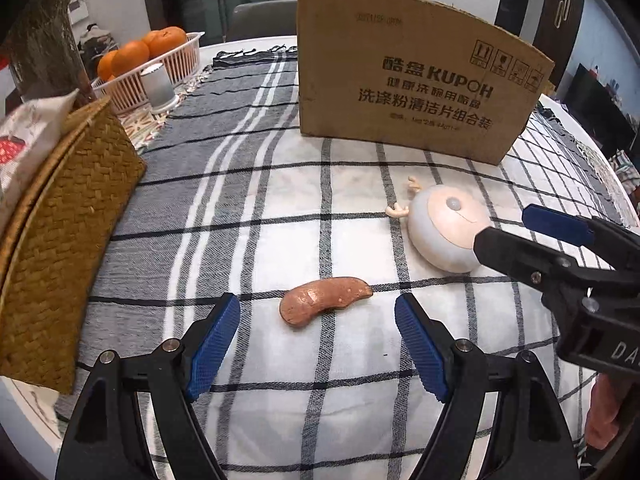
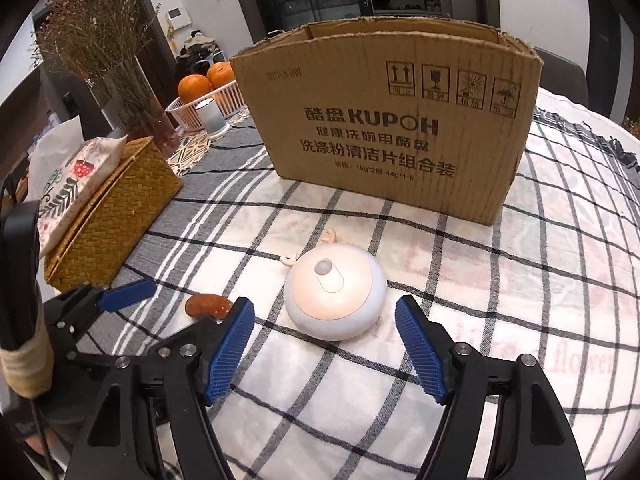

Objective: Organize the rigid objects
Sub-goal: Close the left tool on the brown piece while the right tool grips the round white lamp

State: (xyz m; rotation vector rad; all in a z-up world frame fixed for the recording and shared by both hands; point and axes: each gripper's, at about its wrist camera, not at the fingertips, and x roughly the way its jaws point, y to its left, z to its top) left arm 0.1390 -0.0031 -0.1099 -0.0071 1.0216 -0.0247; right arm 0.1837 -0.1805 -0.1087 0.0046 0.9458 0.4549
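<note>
A brown curved sweet potato (image 1: 322, 305) lies on the checked cloth, just ahead of my open left gripper (image 1: 318, 344), between its blue pads. A round white night light with small antlers (image 1: 444, 233) lies to its right. In the right wrist view the night light (image 2: 335, 299) sits just ahead of my open right gripper (image 2: 325, 350), nothing held. The sweet potato (image 2: 208, 305) shows partly behind the right gripper's left finger. The right gripper (image 1: 516, 228) reaches in from the right in the left wrist view. An open cardboard box (image 2: 394, 128) stands behind the night light.
A woven basket (image 1: 60, 236) with a printed cloth pouch (image 2: 72, 192) stands at the left. A white basket of oranges (image 1: 148, 60) and a small white cup (image 1: 158, 84) sit at the back left. A vase of dried flowers (image 2: 104, 48) stands behind the woven basket.
</note>
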